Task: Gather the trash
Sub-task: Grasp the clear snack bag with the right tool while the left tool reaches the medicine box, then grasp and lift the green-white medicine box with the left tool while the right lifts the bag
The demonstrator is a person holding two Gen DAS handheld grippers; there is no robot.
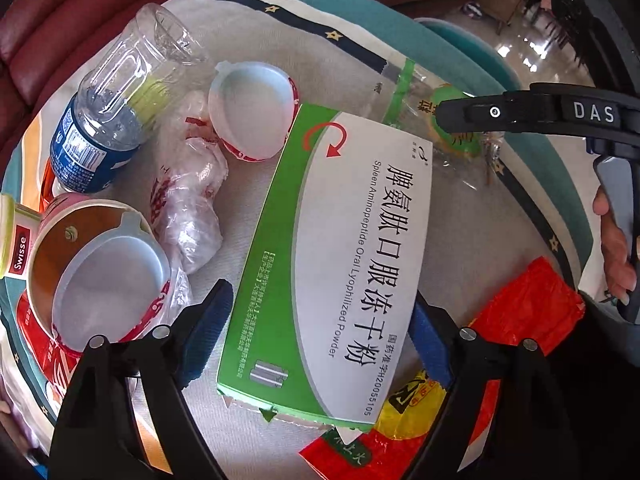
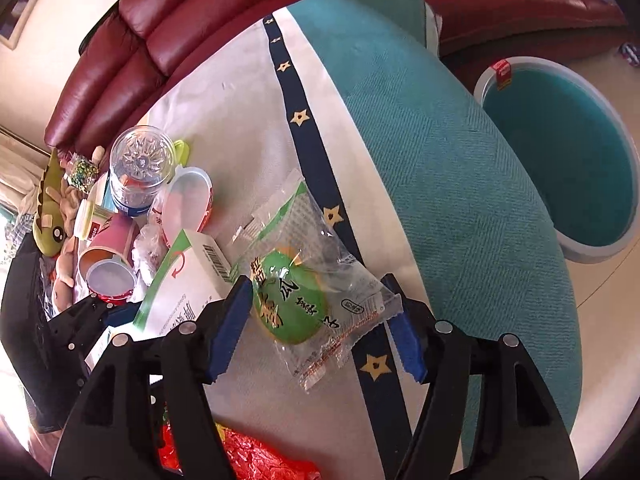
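A green and white medicine box (image 1: pixel 332 264) lies on the cloth-covered table (image 1: pixel 256 40). My left gripper (image 1: pixel 320 332) is open with its blue pads on either side of the box's near end. A clear snack wrapper with a green label (image 2: pixel 296 292) lies by the navy star band. My right gripper (image 2: pixel 320 320) is open and straddles the wrapper. The box also shows in the right wrist view (image 2: pixel 188 280). The right gripper shows in the left wrist view (image 1: pixel 440 114) above the wrapper (image 1: pixel 424 108).
An empty plastic bottle (image 1: pixel 112 108), two white-rimmed cups (image 1: pixel 252 112) (image 1: pixel 104 276), a crumpled clear bag (image 1: pixel 188 200) and a red wrapper (image 1: pixel 520 312) lie around the box. A teal round bin (image 2: pixel 560 160) stands on the floor right of the table. A red leather sofa (image 2: pixel 168 32) is behind.
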